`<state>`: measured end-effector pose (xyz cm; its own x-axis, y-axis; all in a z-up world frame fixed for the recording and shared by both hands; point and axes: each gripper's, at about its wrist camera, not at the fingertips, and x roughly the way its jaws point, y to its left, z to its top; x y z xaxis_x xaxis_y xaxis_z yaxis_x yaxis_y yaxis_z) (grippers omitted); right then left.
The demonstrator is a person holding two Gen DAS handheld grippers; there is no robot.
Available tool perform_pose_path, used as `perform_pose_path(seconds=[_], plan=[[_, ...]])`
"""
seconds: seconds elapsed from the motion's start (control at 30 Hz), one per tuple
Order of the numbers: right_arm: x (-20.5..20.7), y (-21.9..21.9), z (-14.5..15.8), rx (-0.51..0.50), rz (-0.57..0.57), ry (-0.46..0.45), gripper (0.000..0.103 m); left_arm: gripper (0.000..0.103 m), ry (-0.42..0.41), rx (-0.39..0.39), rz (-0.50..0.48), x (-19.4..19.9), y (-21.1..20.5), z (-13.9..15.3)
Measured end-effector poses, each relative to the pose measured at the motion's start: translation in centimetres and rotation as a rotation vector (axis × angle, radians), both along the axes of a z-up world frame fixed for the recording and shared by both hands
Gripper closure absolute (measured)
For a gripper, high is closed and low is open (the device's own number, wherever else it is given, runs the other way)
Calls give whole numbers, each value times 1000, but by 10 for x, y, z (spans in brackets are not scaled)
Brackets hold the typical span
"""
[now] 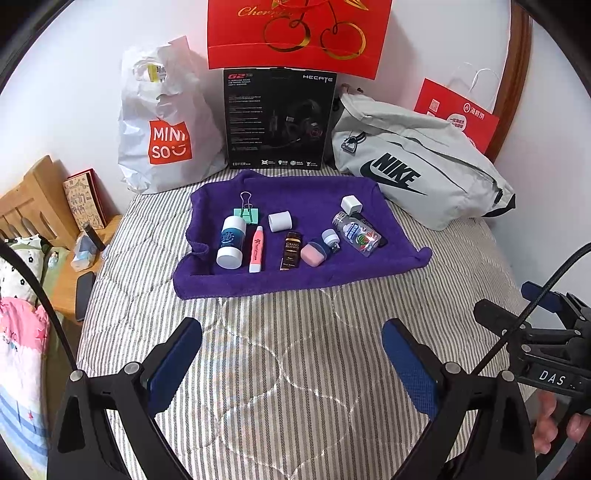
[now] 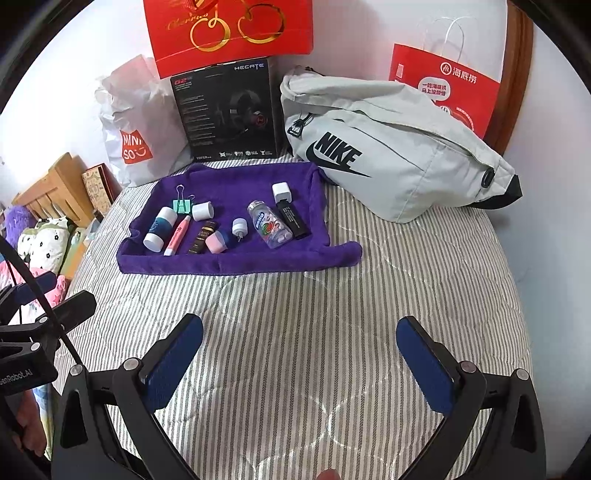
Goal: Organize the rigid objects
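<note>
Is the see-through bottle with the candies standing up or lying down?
Lying down. The clear bottle rests on its side on the purple towel, its cap end pointing toward the back wall, beside the black stick.

Ahead of both grippers, small rigid items lie on a purple towel: white-capped bottle, pink tube, clear bottle, white cube.

on the one purple towel: one green binder clip, one white-capped bottle, one pink tube, one dark sachet, one pink-and-blue case, one clear candy bottle, one black stick, two white caps, one white charger cube. behind: three shopping bags, one grey sling bag, one headset box.
</note>
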<state>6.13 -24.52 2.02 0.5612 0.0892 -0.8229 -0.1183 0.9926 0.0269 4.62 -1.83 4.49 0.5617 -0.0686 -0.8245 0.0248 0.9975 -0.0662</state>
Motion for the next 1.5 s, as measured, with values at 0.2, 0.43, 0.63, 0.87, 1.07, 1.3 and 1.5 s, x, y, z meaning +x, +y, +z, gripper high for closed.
perform_pose_path(seconds=[0.2, 0.43, 0.63, 0.87, 1.07, 1.3, 1.5], plan=[[0, 0, 1, -1, -4, 1, 0, 4, 1, 0, 3, 0, 0, 0], [-1, 0, 2, -4, -1, -2, 0, 4, 1, -1, 1, 0, 1, 0], [-1, 0, 3, -3, 2, -4, 0, 4, 1, -2, 0, -1, 1, 1], [-1, -1, 4, -7, -1, -4, 0, 4, 4, -1, -4, -2, 0, 1], [-1, 0, 4, -11, 1, -4, 0, 4, 3, 0, -5, -2, 1, 1], [0, 1, 4, -16, 2, -3, 0, 4, 5, -4, -5, -2, 3, 1], [0, 1, 4, -18, 1, -1, 0, 4, 13, -6, -12, -1, 2, 0]])
